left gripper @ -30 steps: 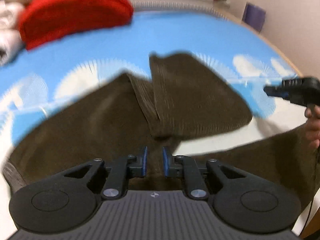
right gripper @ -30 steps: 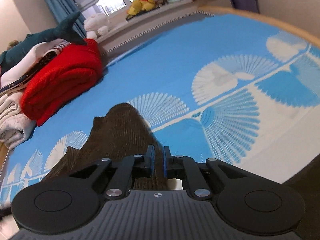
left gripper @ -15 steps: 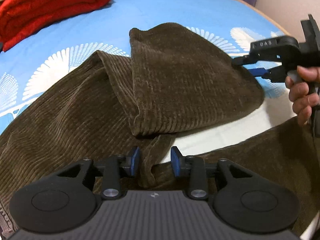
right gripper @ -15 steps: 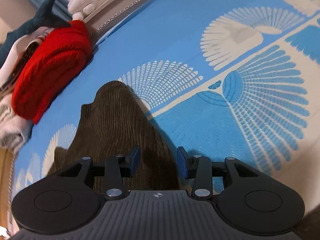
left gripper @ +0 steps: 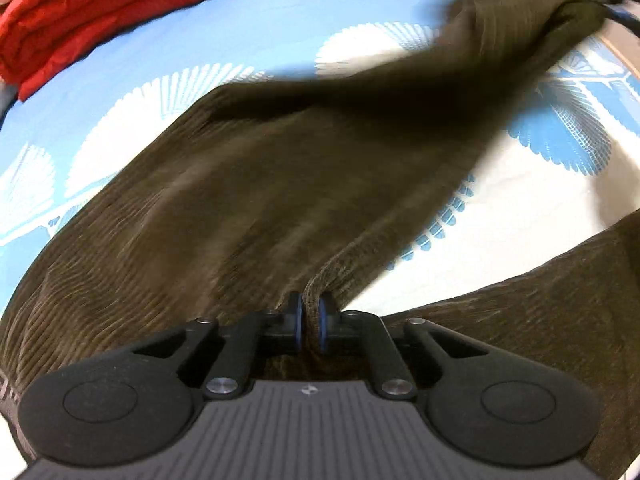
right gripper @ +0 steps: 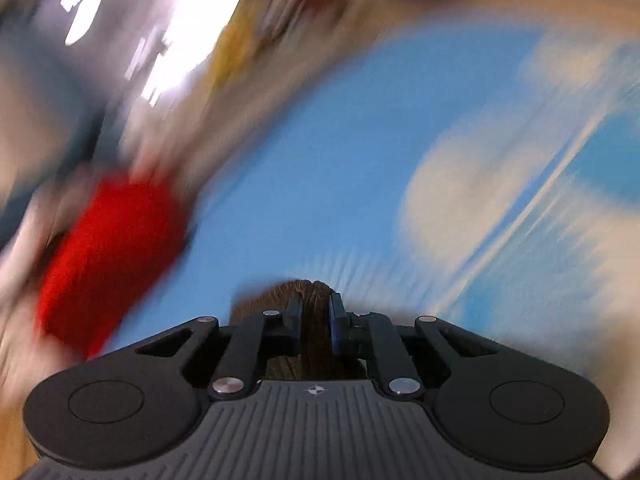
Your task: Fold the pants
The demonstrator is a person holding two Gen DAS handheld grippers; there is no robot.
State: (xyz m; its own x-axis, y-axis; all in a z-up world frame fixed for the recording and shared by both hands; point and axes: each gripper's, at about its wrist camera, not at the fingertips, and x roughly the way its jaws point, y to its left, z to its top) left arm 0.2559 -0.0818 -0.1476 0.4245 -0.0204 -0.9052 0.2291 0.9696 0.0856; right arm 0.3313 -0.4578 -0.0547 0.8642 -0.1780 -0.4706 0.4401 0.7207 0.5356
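Dark brown corduroy pants (left gripper: 260, 184) lie across the blue and white bedsheet (left gripper: 288, 20). In the left wrist view my left gripper (left gripper: 309, 322) has its jaws closing, and a fold of the pants' edge is pinched between the blue pads. From there one leg stretches taut up to the top right corner, where its end hangs lifted off the sheet from a blurred dark tool. The right wrist view is smeared by motion. My right gripper (right gripper: 314, 320) is closing too, with a bunch of the brown pants cloth (right gripper: 276, 294) pressed between its pads.
A folded red blanket (left gripper: 104, 12) lies at the far left of the bed and appears as a red blur (right gripper: 108, 256) in the right wrist view. The other trouser leg (left gripper: 560, 300) runs along the lower right. A bright window (right gripper: 160, 32) is far behind.
Both grippers opened half a second ago and have since closed on the pants. The right one has lifted the leg's end up and away, pulling the folded leg out straight.
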